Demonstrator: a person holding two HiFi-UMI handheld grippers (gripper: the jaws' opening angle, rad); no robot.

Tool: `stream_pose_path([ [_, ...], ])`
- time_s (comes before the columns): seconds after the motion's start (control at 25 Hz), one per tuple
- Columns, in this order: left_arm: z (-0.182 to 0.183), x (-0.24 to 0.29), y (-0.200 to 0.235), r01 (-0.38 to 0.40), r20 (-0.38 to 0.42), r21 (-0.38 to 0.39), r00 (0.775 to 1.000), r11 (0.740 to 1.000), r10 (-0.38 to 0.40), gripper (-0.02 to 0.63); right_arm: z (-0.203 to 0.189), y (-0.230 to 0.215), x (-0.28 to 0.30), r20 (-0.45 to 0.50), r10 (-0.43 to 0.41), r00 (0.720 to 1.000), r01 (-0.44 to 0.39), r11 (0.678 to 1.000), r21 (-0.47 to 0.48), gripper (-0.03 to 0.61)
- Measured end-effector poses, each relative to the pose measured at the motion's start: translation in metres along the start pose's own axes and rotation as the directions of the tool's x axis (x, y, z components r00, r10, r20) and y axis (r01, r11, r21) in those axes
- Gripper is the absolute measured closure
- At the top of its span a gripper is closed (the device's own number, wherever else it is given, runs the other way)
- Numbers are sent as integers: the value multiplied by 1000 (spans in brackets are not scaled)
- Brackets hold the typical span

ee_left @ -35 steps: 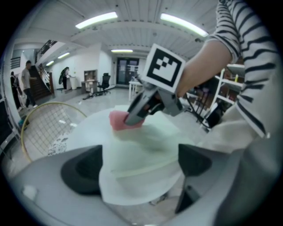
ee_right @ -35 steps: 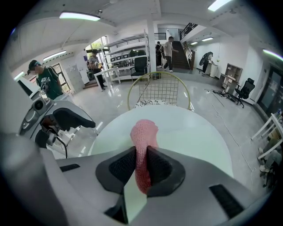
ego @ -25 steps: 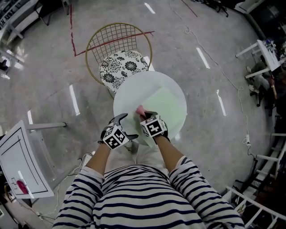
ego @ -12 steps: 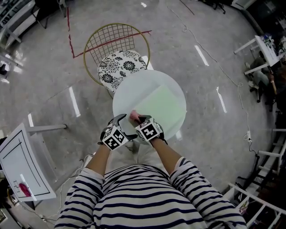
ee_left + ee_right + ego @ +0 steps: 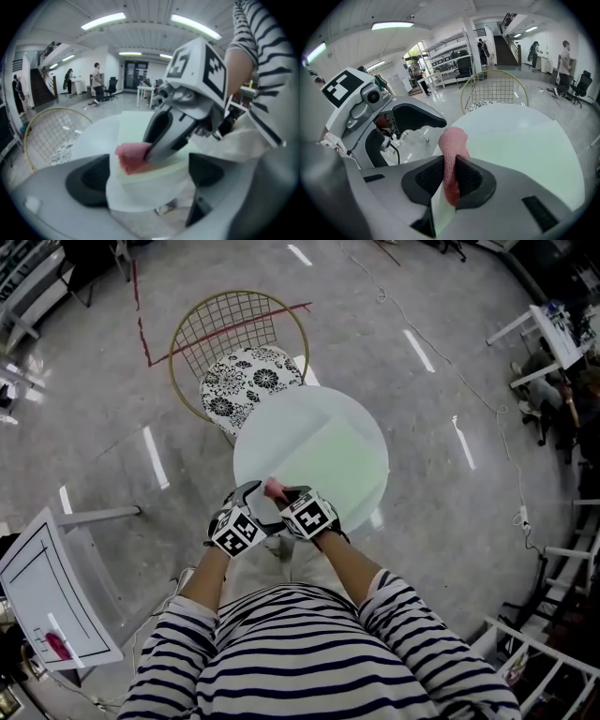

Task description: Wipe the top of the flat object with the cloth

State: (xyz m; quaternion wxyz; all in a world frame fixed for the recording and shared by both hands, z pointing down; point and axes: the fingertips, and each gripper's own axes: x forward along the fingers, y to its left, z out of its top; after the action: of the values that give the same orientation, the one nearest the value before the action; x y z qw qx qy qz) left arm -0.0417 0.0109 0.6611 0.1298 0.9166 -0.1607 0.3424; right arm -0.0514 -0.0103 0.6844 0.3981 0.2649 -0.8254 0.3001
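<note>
I am pinching the pink cloth (image 5: 452, 154) in my right gripper (image 5: 450, 176); its two dark ribbed pads are closing tight on the folded fabric, and the top of the cloth is sticking up above them. The lower end of the cloth is pressing on the top of the flat object (image 5: 342, 460), a pale green slab, at its near left corner. The slab is lying on the round white table (image 5: 272, 432) and is reaching almost to the table's near edge.

I am holding my left gripper (image 5: 147, 183) just beside the right one, off the table's near left rim, with its jaws spread wide and gripping nothing. Through the gap I am seeing the slab's corner, the cloth and the right gripper's curved fingers coming down onto it.

The only markings I can make out are the black-and-white square patterns on the marker cube (image 5: 197, 65) of the right gripper; they are coded blocks, not letters. In the head view both cubes are showing such squares.

Beyond the table a gold wire chair (image 5: 239, 320) is standing, with a black-and-white floral cushion (image 5: 248, 381) on its seat, touching or nearly touching the table's far left rim. A red line (image 5: 141, 324) is running across the grey floor beside it.
</note>
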Motion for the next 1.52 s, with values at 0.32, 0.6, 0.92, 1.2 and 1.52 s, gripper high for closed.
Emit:
stream_pose_path([
  [0.32, 7, 2, 1, 12, 10, 11, 1000, 1000, -12, 104, 7, -48, -44, 118, -51, 992, 34, 989, 143, 531],
  [0.6, 27, 3, 5, -5, 62, 1, 998, 1000, 5, 263, -9, -139, -91, 138, -230, 963, 191, 949, 249, 531],
  [0.92, 45, -1, 13, -61, 100, -5, 993, 998, 61, 419, -27, -217, -116, 60, -380, 923, 359, 907, 222, 531],
  [1.2, 65, -5, 13, -71, 131, -34, 989, 997, 75, 456, -24, -258, -126, 26, -437, 899, 424, 885, 190, 531],
  [1.52, 68, -11, 6, -71, 131, -57, 988, 996, 78, 567, -26, -266, -114, -5, -441, 898, 438, 890, 131, 531],
])
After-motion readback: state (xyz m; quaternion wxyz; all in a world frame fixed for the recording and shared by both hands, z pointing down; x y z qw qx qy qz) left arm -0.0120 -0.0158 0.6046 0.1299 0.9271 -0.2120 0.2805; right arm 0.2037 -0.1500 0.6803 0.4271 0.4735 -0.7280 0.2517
